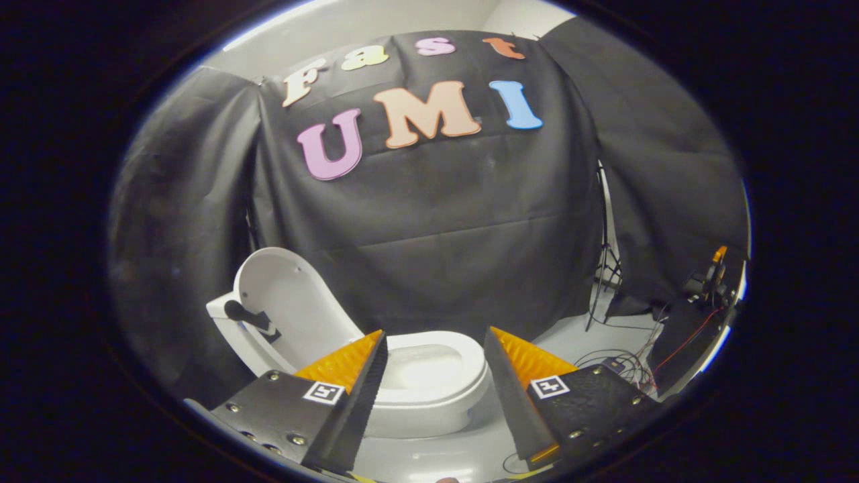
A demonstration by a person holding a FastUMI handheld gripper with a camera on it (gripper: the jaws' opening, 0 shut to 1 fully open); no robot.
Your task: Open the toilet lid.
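Observation:
A white toilet (436, 392) stands on the pale floor just ahead of my fingers. Its lid (288, 305) is raised and leans back to the left against the tank, with a dark handle piece (249, 316) fixed near its lower left. The oval seat and bowl opening (433, 365) lie uncovered between the fingertips. My gripper (435, 335) hovers above and in front of the bowl, open, with nothing between its fingers and touching nothing.
A black cloth wall (429, 228) hangs close behind the toilet. To the right stand a thin tripod stand (606, 268), loose cables (624, 365) on the floor and a dark box with equipment (698, 322).

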